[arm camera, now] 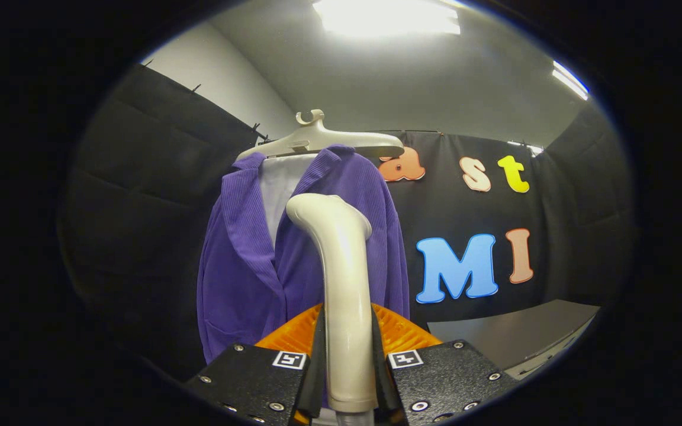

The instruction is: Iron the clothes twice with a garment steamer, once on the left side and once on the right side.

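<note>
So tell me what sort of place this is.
Likely an indoor recording booth: black cloth walls, a ceiling light panel, and a purple jacket on a hanger. The gripper is shut on the steamer handle.

The cream garment steamer [341,278] stands upright between the gripper's [348,361] fingers, both pressing its handle, its curved head leaning toward the purple corduroy jacket [246,260]. The jacket hangs open on a pale hanger [317,139], just beyond the head.
</note>
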Motion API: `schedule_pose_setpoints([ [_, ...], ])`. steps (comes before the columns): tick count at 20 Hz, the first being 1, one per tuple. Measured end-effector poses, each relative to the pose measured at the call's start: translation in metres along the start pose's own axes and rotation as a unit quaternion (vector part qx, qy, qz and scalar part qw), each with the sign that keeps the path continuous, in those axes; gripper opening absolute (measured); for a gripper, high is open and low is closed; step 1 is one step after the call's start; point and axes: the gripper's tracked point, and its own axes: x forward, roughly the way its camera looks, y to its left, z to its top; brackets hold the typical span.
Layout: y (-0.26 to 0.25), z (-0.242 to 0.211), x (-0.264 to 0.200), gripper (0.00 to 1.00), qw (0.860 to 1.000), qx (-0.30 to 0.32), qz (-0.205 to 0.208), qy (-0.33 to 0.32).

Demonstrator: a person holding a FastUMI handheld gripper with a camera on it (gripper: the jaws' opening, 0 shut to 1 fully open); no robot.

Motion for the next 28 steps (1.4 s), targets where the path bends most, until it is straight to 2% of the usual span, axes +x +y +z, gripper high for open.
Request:
schedule_pose_setpoints([
  [28, -0.011, -0.173, -0.077, 0.36, 0.99, 0.004, -0.014, 0.137],
])
